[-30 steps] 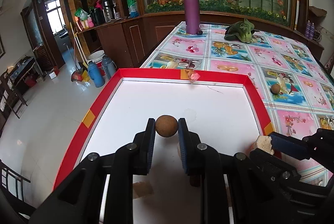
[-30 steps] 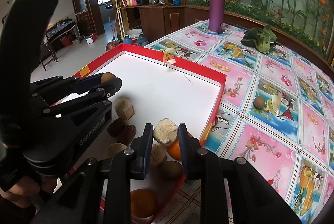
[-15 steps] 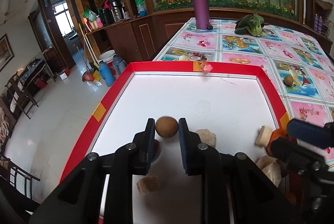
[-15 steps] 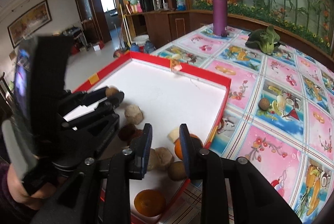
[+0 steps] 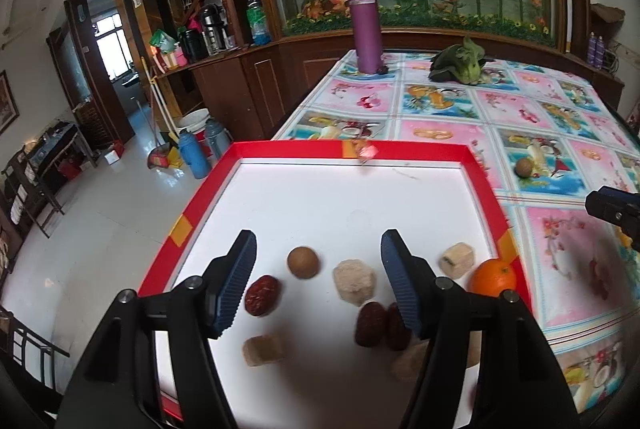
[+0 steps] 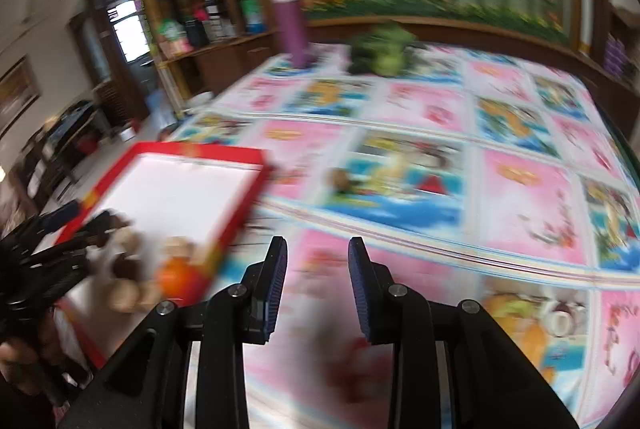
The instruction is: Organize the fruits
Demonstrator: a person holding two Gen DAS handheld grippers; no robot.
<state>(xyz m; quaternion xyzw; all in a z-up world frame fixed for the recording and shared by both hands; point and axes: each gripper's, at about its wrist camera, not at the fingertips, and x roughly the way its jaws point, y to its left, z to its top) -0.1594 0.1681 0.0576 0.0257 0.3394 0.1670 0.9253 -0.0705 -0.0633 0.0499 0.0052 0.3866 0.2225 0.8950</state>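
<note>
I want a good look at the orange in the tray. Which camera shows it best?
The left wrist view: the orange is sharp, sitting inside the red tray's right rim. The right wrist view shows it only as a motion-blurred orange blob.

Round brown fruit (image 5: 303, 261) lies beside red dates (image 5: 262, 295) in red-rimmed tray (image 5: 280, 150).

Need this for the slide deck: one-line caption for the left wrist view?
Open left tongs hover over the red-rimmed tray, a round brown fruit resting between red dates and beige chunks.
</note>
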